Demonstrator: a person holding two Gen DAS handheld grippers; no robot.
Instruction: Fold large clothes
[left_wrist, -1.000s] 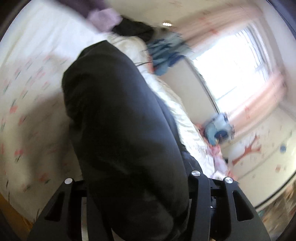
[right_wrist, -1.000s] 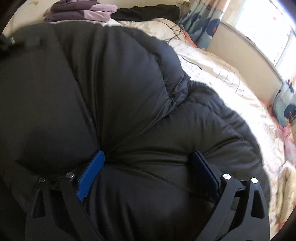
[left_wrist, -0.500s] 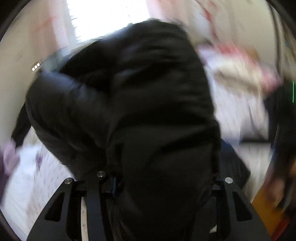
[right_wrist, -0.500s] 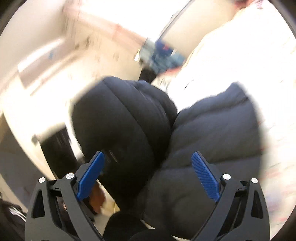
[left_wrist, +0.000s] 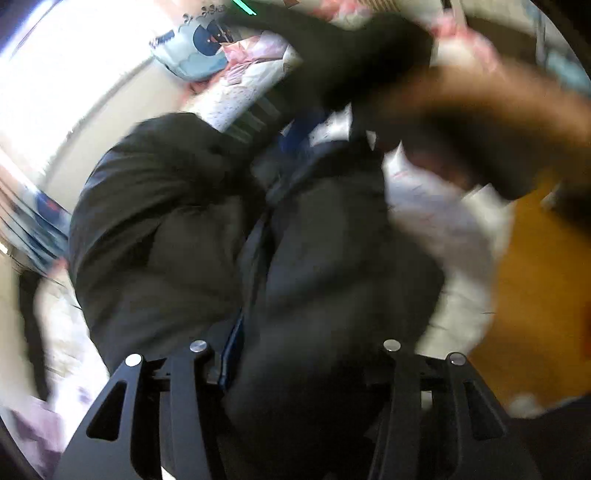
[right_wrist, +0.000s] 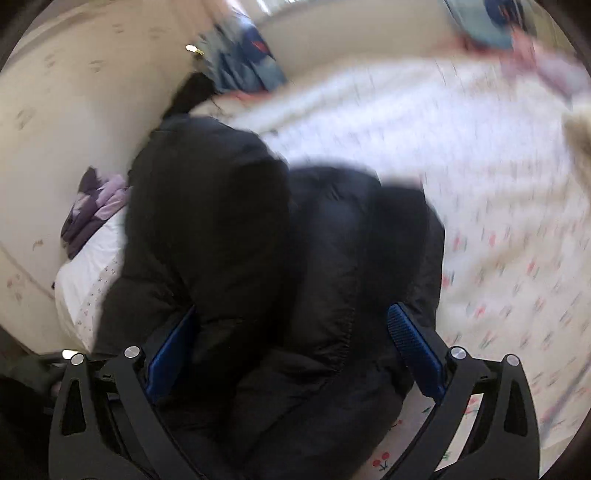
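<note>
A black puffer jacket (left_wrist: 192, 236) fills both views, bunched and lifted above the bed. My left gripper (left_wrist: 295, 350) is shut on a thick bundle of the jacket; the fabric hides its pads. My right gripper (right_wrist: 291, 343) is also shut on a bulky fold of the jacket (right_wrist: 229, 229), which bulges between its blue pads (right_wrist: 413, 343). Both views are blurred by motion. The right arm and hand (left_wrist: 480, 110) cross the top right of the left wrist view.
The bed (right_wrist: 498, 221) with its white flowered sheet lies under and right of the jacket. A folded purple garment (right_wrist: 92, 206) sits at the bed's left end by the wall. A blue cushion (left_wrist: 195, 48) and pillows lie near the bright window. An orange floor (left_wrist: 535, 295) shows at right.
Both grippers have swung round fast with the jacket held. The jacket has come up off the bed and hangs bunched. The right view now faces the wall and the bed.
</note>
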